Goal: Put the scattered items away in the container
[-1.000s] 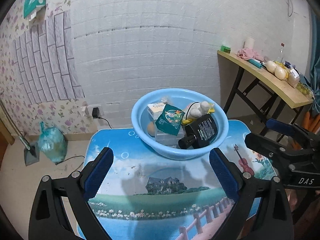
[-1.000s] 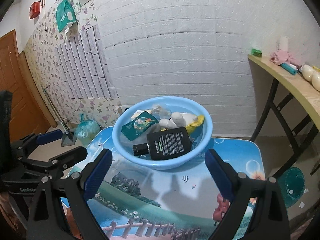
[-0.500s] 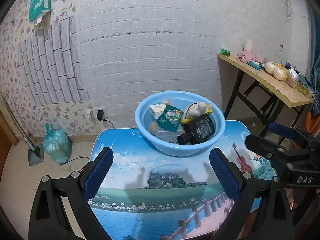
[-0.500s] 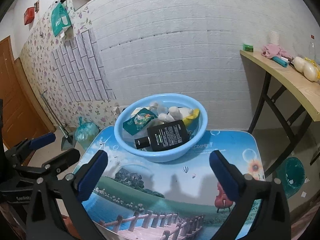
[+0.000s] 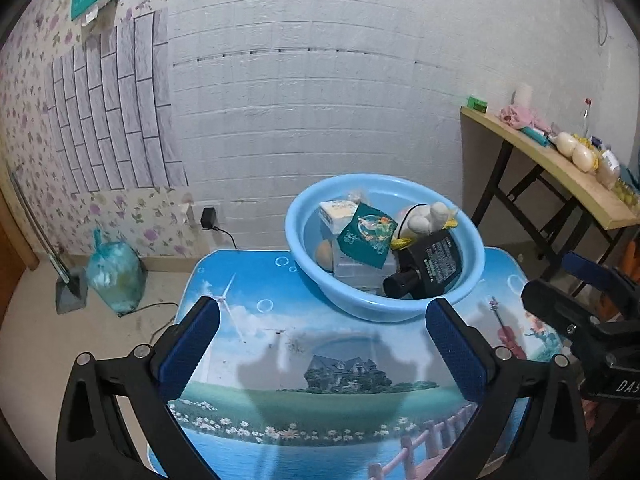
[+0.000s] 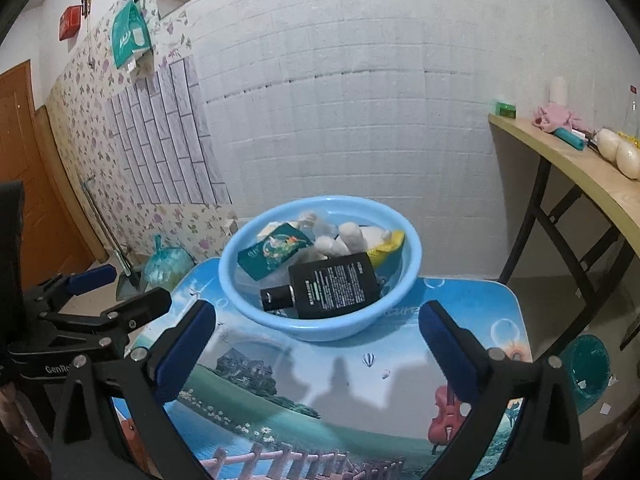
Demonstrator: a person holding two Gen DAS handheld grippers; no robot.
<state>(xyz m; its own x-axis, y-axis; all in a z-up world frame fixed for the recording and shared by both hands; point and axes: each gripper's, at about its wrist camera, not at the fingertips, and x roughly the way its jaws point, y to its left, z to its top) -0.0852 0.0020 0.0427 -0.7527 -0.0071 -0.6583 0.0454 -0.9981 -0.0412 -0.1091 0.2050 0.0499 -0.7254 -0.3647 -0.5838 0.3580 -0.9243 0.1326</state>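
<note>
Both hand-held grippers, left (image 5: 322, 340) and right (image 6: 316, 340), spread empty, filled basin (image 6: 320, 326) just beyond fingertips

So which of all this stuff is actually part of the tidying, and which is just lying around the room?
Part of the job:
- blue basin
- black bottle, in the basin
- green packet, in the basin
- plush toy, in the basin
- left tool and right tool, both open, holding nothing

Just lying about:
- wooden side table with its clutter
- green bag on the floor
- picture table under the basin
</note>
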